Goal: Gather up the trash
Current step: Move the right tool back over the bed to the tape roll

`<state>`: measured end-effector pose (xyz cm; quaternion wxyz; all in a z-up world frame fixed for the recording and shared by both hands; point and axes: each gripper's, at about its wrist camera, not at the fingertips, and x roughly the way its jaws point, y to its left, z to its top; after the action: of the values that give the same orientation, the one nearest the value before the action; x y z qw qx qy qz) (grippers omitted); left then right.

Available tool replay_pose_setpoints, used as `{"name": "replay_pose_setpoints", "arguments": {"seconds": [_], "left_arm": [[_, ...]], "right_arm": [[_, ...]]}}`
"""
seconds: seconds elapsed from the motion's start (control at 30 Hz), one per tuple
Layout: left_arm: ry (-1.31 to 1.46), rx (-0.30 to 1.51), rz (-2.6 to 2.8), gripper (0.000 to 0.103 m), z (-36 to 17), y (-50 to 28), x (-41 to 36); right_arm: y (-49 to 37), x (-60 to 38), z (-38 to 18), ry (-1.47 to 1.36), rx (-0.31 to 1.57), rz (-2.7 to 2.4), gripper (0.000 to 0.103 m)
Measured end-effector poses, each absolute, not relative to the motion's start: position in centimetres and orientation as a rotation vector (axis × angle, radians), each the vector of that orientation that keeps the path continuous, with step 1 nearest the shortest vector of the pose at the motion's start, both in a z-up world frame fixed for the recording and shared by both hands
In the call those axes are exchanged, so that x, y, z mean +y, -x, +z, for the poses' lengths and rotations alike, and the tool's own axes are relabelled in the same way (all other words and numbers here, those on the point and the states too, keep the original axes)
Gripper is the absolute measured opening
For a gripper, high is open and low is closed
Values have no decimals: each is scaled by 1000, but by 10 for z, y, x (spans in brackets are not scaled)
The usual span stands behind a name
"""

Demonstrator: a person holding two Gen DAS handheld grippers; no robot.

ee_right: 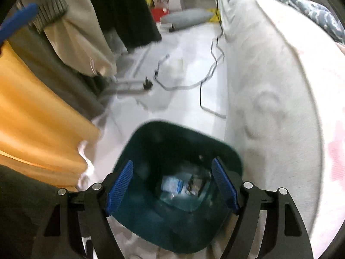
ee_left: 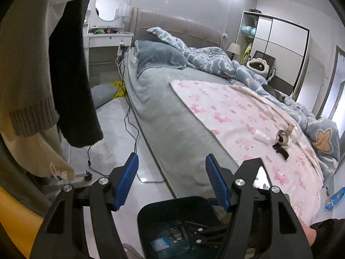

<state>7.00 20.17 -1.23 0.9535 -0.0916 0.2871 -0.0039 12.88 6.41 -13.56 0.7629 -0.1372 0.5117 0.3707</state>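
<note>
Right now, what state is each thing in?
Left gripper: open, empty.
Right gripper: open, empty, over the bin.
Bin: upright, lidless, trash at the bottom.
Tape roll: on the pink sheet.
Duvet: rumpled.

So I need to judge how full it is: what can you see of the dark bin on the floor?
The bin is dark teal, looks like plastic, with a rounded-square rim and no lid. It stands upright on the pale floor beside the bed. At its bottom lie a few pieces of trash, some pale blue; otherwise it is mostly empty.
</note>
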Motion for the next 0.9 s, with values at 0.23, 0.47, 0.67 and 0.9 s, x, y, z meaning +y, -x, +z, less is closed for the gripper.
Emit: {"name": "replay_pose_setpoints", "arguments": {"seconds": [0.23, 0.47, 0.67, 0.9], "left_arm": [[194, 564, -38, 72, 1, -84, 178], [182, 564, -69, 76, 5, -107, 147], [161, 574, -101, 79, 6, -129, 119], [141, 592, -126, 81, 2, -155, 89]], "right_arm": [[-137, 30, -86, 260, 943, 827, 77], [-161, -11, -60, 287, 848, 761, 77], [-186, -53, -39, 307, 773, 679, 78], [-209, -94, -26, 310, 729, 632, 80]]}}
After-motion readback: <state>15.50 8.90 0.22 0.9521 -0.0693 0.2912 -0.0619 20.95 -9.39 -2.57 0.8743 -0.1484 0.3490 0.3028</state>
